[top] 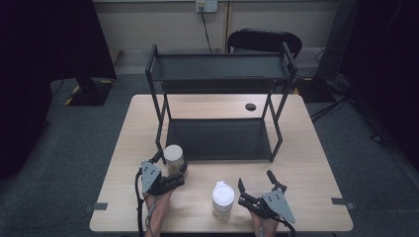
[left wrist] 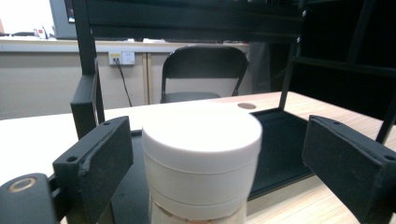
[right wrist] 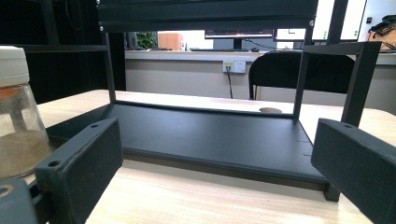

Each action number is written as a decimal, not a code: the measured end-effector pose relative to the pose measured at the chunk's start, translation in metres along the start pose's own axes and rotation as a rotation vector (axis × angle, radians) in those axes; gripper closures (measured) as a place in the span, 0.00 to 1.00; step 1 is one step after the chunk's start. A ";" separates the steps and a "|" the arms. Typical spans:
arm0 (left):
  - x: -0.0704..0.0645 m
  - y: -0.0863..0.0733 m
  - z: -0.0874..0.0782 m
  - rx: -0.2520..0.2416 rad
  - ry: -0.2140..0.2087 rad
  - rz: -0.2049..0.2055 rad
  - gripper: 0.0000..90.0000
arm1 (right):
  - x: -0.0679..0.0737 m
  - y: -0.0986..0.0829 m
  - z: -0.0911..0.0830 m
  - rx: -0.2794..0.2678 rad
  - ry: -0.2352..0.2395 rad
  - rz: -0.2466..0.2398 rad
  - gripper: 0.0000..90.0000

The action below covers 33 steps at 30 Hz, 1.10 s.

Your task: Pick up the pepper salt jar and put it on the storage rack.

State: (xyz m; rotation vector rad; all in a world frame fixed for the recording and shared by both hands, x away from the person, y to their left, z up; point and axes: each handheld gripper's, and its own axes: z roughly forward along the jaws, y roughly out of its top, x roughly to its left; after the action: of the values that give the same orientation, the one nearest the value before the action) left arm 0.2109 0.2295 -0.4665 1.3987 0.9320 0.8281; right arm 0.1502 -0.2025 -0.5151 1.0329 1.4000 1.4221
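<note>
**Two jars at the near edge, rack straight ahead**

From the high view I see a black two-tier rack (top: 220,98) filling the middle of my wooden table (top: 316,163), a folding chair (top: 264,42) behind it. My left gripper (top: 170,170) has its jaws spread around a white-lidded jar (top: 174,157) just beside the rack's near-left leg. My right gripper (top: 254,185) sits spread, just right of a second jar (top: 223,200).

In the left gripper view the jar's lid (left wrist: 201,135) stands between the pads, apart from both; its lower body is cut off.

In the right gripper view the jaws are wide with nothing between them; the second jar sits at the left edge, cropped, holding something sandy I can't identify.
</note>
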 end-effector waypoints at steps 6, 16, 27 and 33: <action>0.002 0.000 0.007 0.028 0.007 -0.009 0.17 | 0.000 0.000 0.000 0.000 0.001 0.000 0.01; 0.004 -0.005 0.013 0.054 0.020 -0.026 0.26 | 0.000 0.000 0.000 0.001 0.003 0.001 0.01; 0.008 -0.006 0.016 0.067 0.001 -0.035 0.35 | -0.001 0.000 0.000 0.001 0.003 0.000 0.01; 0.004 -0.006 0.016 0.068 0.016 -0.004 0.38 | -0.001 0.000 0.000 0.001 0.005 0.001 0.01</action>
State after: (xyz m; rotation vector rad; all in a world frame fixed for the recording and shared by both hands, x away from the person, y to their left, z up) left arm 0.2268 0.2262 -0.4730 1.4501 0.9830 0.8117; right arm 0.1505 -0.2033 -0.5150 1.0312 1.4039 1.4254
